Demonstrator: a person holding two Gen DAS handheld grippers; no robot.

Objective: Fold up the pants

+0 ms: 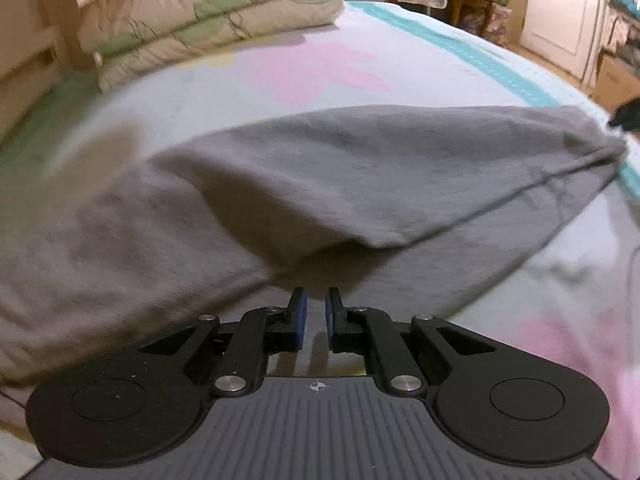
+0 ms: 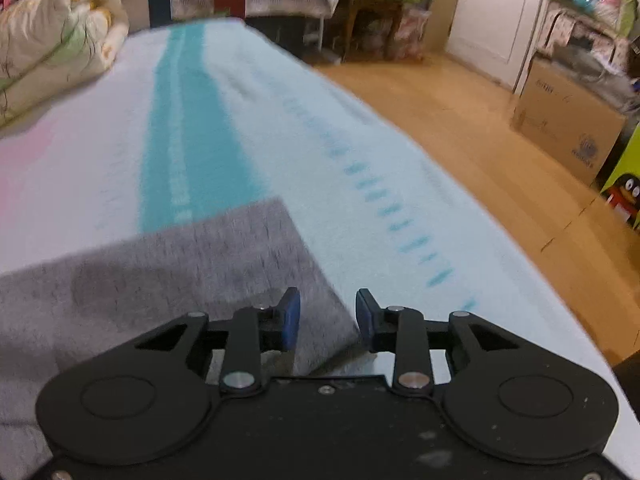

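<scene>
Grey pants lie folded across the pale bed sheet, with a top layer over a lower one. My left gripper is just short of the near edge of the fold, its blue pads a narrow gap apart with nothing between them. In the right wrist view a corner of the pants lies under and between the fingers of my right gripper, which is open and not clamped on the cloth. The right gripper's tip also shows in the left wrist view, at the pants' far right end.
Folded quilts are stacked at the head of the bed, also in the right wrist view. A teal stripe runs along the sheet near the bed's right edge. Beyond it are a wooden floor and a cardboard box.
</scene>
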